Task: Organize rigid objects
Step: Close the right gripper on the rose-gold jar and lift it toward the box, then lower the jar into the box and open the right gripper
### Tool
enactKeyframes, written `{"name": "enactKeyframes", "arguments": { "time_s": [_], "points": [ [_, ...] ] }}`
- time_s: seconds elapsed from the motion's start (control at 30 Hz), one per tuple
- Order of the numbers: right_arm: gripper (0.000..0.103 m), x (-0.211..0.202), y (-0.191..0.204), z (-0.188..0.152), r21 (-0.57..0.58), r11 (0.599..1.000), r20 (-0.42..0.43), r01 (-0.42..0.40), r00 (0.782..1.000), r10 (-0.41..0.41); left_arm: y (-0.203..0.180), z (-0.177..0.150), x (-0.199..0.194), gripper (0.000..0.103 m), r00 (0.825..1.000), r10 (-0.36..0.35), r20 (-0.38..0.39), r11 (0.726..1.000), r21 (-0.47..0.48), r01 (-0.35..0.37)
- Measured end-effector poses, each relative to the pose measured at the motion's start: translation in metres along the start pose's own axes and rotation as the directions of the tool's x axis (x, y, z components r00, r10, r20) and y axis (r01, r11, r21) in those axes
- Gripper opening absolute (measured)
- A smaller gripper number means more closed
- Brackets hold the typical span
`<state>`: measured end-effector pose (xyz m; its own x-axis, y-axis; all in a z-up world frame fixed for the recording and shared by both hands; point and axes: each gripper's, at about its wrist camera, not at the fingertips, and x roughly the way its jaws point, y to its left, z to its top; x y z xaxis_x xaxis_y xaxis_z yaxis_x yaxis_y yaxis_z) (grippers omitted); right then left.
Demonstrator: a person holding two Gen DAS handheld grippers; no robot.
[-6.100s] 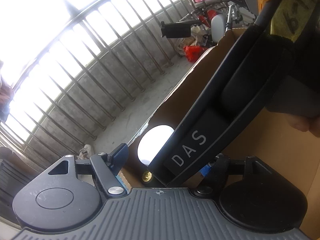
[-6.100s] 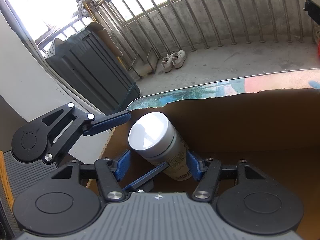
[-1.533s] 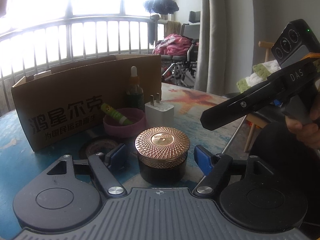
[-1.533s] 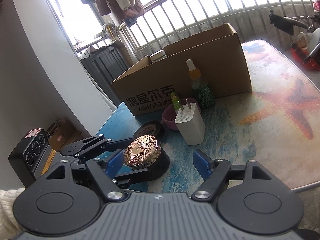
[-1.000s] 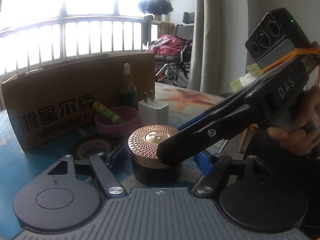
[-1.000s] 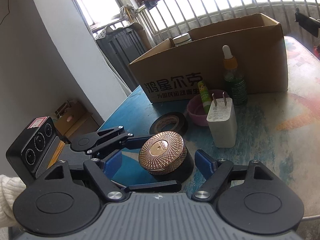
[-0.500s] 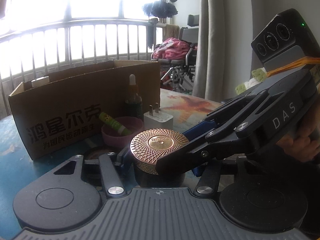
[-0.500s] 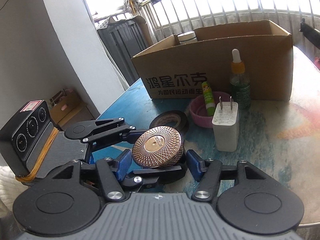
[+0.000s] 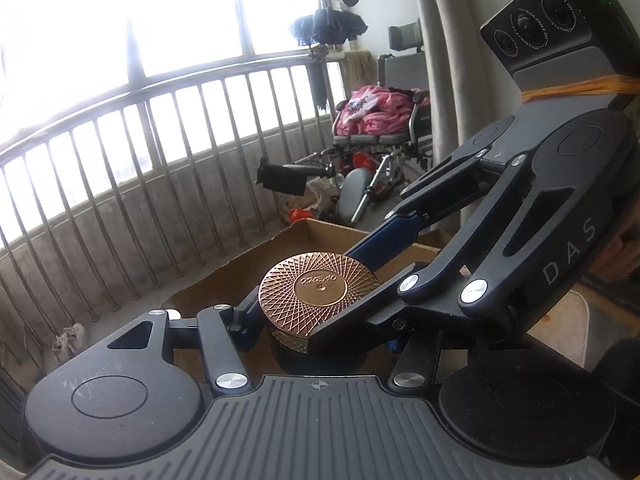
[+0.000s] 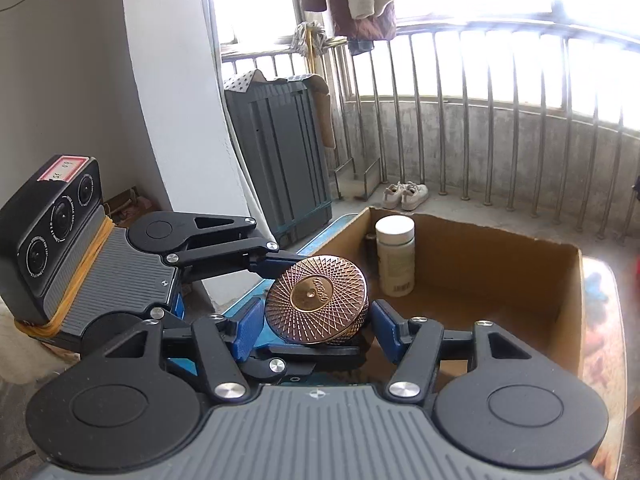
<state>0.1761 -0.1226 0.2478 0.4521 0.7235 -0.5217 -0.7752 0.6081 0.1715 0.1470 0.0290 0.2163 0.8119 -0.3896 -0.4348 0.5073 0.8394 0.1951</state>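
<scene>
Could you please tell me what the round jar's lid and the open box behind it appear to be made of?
The jar lid looks like metal or metallised plastic in a glossy copper-rose finish, judging by its bright sheen and embossed crisscross pattern. The box is plain brown corrugated cardboard, matte, with raw-cut, slightly ragged edges.

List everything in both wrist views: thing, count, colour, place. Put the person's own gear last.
jar: one, black body with a copper-gold patterned lid, held in the air near the box, clamped by both grippers.
cardboard box: one, brown, open top, on the table beyond the jar.
white bottle: one, white cap and pale label, upright in the box's far left corner.
table: one, blue printed top, under the box.
shoes: one pair, white, on the balcony floor by the railing.
wheelchair: one, dark frame, piled with pink fabric, on the balcony.
left gripper: black with blue pads, shut on the jar.
right gripper: same make, shut on the jar.
</scene>
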Motion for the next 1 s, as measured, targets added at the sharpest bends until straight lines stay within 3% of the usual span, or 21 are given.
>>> {"name": "enactKeyframes", "arguments": {
  "time_s": [0.1,0.23,0.43,0.6,0.83,0.9,0.97,1.0],
  "points": [
    [0.063,0.034,-0.042,0.031,0.082,0.997,-0.034,-0.010,0.999,0.013,0.028,0.011,0.046,0.056,0.998,-0.032,-0.059,0.999,-0.043,0.030],
    [0.063,0.085,-0.094,0.046,0.208,0.978,-0.092,-0.012,0.995,0.031,0.054,0.010,0.104,0.056,0.983,-0.075,-0.167,0.995,-0.078,0.062],
    [0.063,0.145,-0.157,0.033,0.427,0.903,-0.182,0.047,0.983,0.035,0.063,-0.004,0.172,0.056,0.933,-0.081,-0.351,0.997,-0.021,0.078],
    [0.062,0.174,-0.191,0.018,0.553,0.828,-0.252,0.098,0.966,0.054,0.052,-0.016,0.195,0.056,0.900,-0.051,-0.433,0.994,0.062,0.086],
    [0.062,0.194,-0.208,0.001,0.655,0.741,-0.295,0.148,0.953,0.071,0.044,-0.027,0.208,0.060,0.850,0.061,-0.523,0.983,0.180,0.041],
    [0.062,0.198,-0.209,-0.006,0.678,0.720,-0.291,0.149,0.954,0.077,0.042,-0.030,0.206,0.062,0.846,0.087,-0.525,0.976,0.217,0.035],
    [0.062,0.197,-0.212,-0.011,0.706,0.696,-0.278,0.133,0.955,0.100,0.042,-0.027,0.202,0.062,0.862,0.116,-0.494,0.962,0.271,0.025],
    [0.062,0.196,-0.213,-0.012,0.716,0.688,-0.263,0.118,0.959,0.109,0.042,-0.026,0.200,0.062,0.861,0.122,-0.494,0.958,0.284,0.027]
  ]
}}
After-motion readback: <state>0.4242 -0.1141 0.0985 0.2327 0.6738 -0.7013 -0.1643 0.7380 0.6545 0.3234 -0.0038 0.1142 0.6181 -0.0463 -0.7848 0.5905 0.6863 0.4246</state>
